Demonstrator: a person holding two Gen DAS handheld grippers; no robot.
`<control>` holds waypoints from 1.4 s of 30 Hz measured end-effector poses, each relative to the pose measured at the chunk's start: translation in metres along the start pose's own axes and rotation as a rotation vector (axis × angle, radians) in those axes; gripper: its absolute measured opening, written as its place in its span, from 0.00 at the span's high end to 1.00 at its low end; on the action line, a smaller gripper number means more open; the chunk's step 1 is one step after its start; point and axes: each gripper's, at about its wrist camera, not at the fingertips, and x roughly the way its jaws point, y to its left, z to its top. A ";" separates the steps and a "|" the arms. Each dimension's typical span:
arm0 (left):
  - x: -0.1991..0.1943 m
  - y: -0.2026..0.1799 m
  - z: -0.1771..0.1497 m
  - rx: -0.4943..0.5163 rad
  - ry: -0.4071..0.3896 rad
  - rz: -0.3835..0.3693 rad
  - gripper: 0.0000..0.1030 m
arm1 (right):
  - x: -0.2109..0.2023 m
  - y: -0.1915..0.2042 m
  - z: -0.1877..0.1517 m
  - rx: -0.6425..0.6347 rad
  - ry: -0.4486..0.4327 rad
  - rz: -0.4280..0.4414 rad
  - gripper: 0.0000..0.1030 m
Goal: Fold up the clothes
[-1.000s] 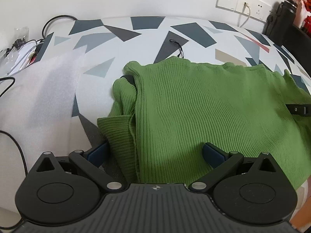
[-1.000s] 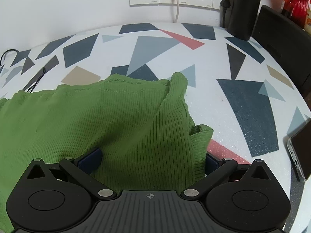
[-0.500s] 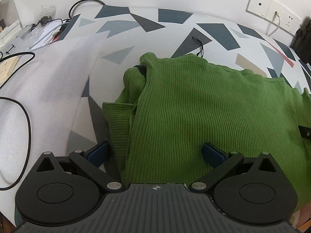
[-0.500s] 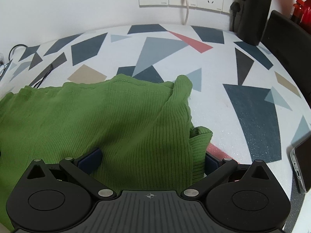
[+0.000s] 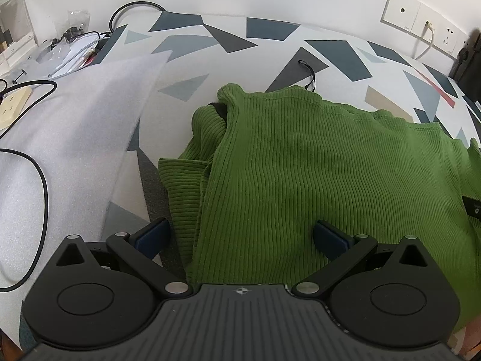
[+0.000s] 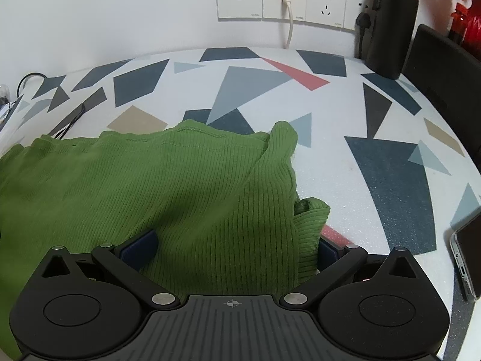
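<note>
Left tongs: spread wide over green sweater | right tongs: spread wide over sweater edge | sweater laid on patterned surface.

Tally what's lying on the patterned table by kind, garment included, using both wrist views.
Green ribbed sweater: 1
White foam sheet: 1
Black bottle: 1
Phone: 1
Beige power strip: 1
Small black cord loop: 1
Total: 6, not counting the cable clutter at the far left.

Both grippers alike — black linkage arms, silver pivot screws, navy-padded jaws.
</note>
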 end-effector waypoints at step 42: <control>0.003 0.002 0.007 0.039 0.034 -0.032 0.00 | 0.005 0.001 0.015 0.030 0.081 -0.017 0.01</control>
